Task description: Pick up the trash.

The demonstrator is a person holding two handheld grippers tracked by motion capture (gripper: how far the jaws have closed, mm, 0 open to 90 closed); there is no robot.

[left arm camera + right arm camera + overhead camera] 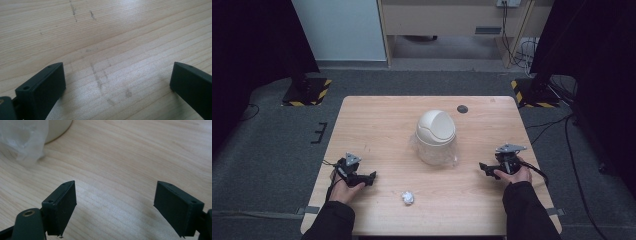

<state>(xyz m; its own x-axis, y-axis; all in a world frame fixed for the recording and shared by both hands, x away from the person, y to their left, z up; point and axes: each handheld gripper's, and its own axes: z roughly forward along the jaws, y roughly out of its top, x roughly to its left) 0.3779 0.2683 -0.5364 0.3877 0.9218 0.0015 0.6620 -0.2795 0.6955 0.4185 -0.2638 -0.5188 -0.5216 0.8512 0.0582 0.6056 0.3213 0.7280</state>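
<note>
High view shows you at the start of the job: your left gripper (371, 176) and right gripper (482, 166) both rest low on the counter (377, 120), each well apart from the things between them. Both sets of jaws stand spread wide with nothing but bare wood between them, as the left gripper view and the right gripper view confirm.

The crumpled paper ball (407, 198) lies on the counter near the front edge, between your hands and somewhat closer to your left gripper. The small swing-lid bin (435, 131) stands upright at the middle of the counter, with a clear plastic liner (451, 159) bunched around its base; its foot and the liner (23, 138) show at the top left of the right gripper view.

By my reading, nothing is picked up yet. The next move calls for swinging your left gripper over to the paper ball, lowering the jaws on either side of it, and pinching gently, since it is light and will scoot away.
</note>
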